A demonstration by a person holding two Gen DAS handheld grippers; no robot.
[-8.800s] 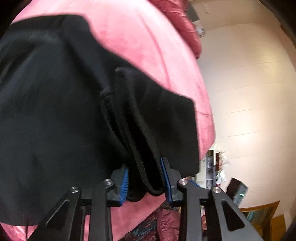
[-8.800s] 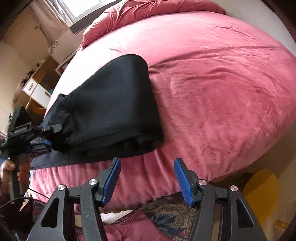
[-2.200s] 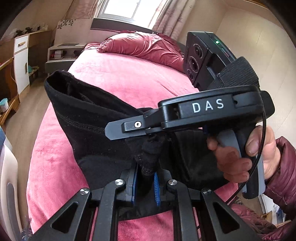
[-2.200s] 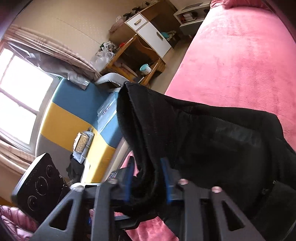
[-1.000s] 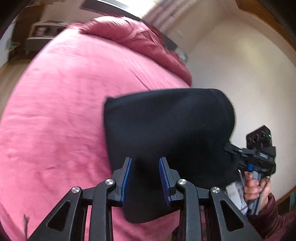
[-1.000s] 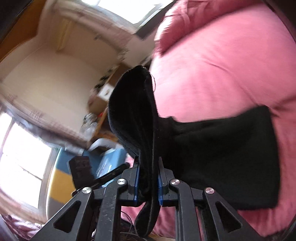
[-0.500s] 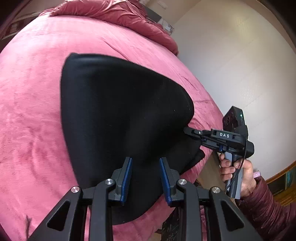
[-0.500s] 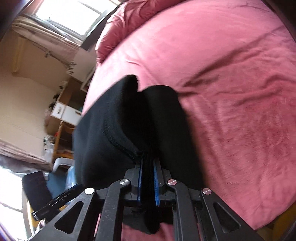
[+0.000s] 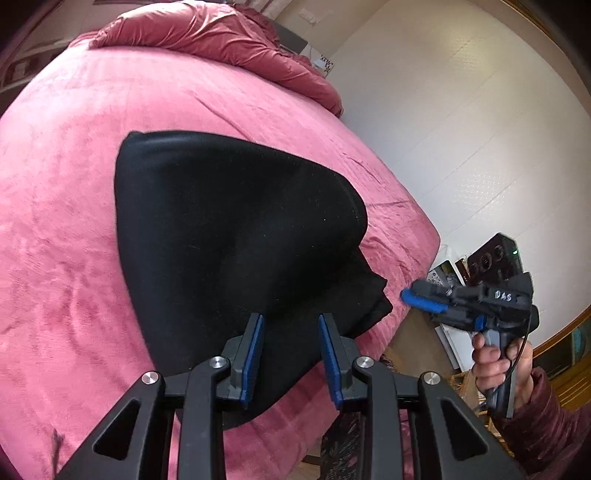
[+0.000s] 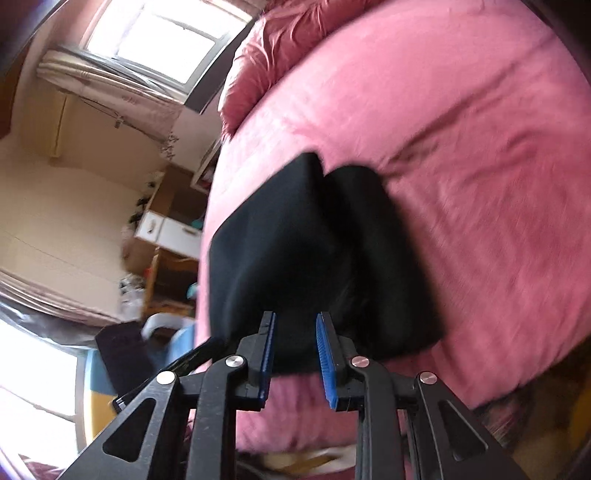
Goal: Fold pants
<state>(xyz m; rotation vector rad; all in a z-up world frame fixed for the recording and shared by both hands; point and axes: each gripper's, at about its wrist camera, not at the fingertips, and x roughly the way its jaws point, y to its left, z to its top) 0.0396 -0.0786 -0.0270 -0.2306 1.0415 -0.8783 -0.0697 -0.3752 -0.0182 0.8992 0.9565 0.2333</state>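
Observation:
The black pants [image 9: 229, 229] lie folded in a thick flat bundle on the pink bed [image 9: 74, 184], close to its near edge. My left gripper [image 9: 291, 321] hovers over the bundle's near part, its blue pads apart and no cloth pinched between them. In the left wrist view my right gripper [image 9: 417, 297] sits just off the bundle's right corner, clear of the cloth, held by a person's hand [image 9: 495, 362]. In its own view the right gripper [image 10: 295, 315] has its jaws opening, with the pants [image 10: 295, 251] lying just beyond the fingertips.
A crumpled pink duvet [image 9: 207, 33] is heaped at the head of the bed. A white wall [image 9: 461, 129] runs along the bed's right side. Past the left side stand a wooden desk with a white cabinet [image 10: 166, 229] and a window [image 10: 155, 40].
The right gripper was shut on a fold of the pants; it has let go and drawn back off the corner. The pants have settled flat on the bed.

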